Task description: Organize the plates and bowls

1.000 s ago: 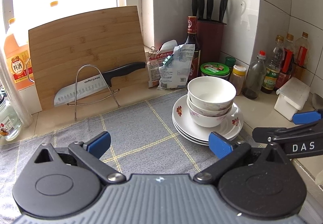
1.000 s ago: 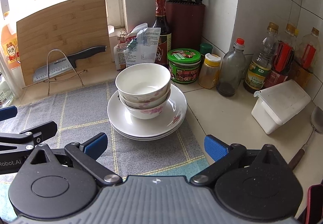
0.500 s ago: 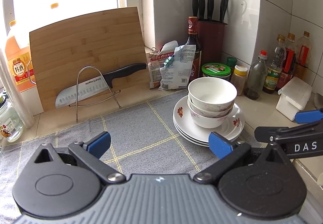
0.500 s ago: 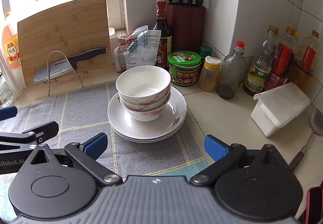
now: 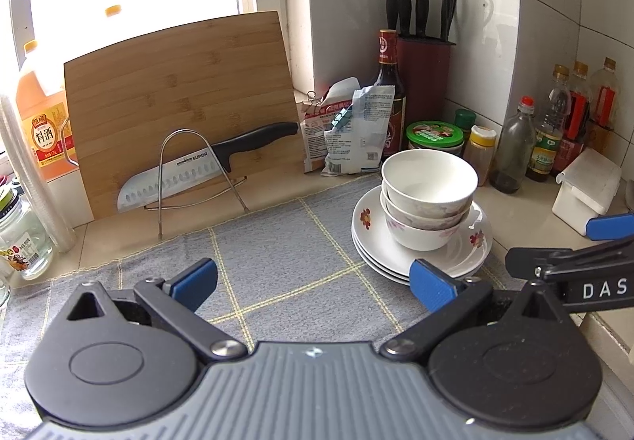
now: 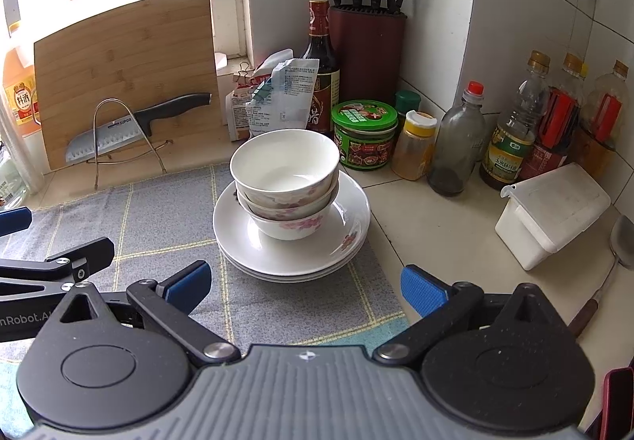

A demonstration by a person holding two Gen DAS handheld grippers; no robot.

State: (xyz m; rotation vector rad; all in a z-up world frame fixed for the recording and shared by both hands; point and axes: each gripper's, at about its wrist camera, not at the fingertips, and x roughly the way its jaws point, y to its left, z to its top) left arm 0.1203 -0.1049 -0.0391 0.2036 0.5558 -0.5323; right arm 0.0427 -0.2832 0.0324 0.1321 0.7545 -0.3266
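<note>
Both grippers hung low over the grey checked cloth [image 6: 166,210] and neither had a grip on anything. The left gripper [image 5: 313,281] had its blue-padded fingers [image 5: 196,277] spread wide, nothing between them but cloth, with the crockery ahead and off to its right. The right gripper [image 6: 303,287] was just as wide open, its fingers [image 6: 422,289] flanking the near edge of the plates without touching them, so the stack sat almost dead ahead of it. That stack was the whole story: three white bowls [image 6: 285,178] with pink flower patterns nested one inside another, upright, standing in the middle of a pile of white plates [image 6: 348,238], the pile resting on the cloth's right-hand edge, right where cloth met the bare counter [image 6: 436,234]. In the left wrist view the same bowls [image 5: 430,194] and plates [image 5: 368,230] appeared, with the right gripper's arm poking in just beside them from the right. Behind the stack stood a green-lidded jar [image 6: 364,139], a dark sauce bottle [image 6: 321,63] and a maroon knife block [image 6: 366,52] in the tiled corner. Further left, a bamboo cutting board [image 5: 182,103] leaned against the window wall, and a black-handled knife [image 5: 206,166] rested on a wire stand [image 5: 198,178] in front of it. A white lidded box [image 6: 550,214] sat well apart on the right.
</note>
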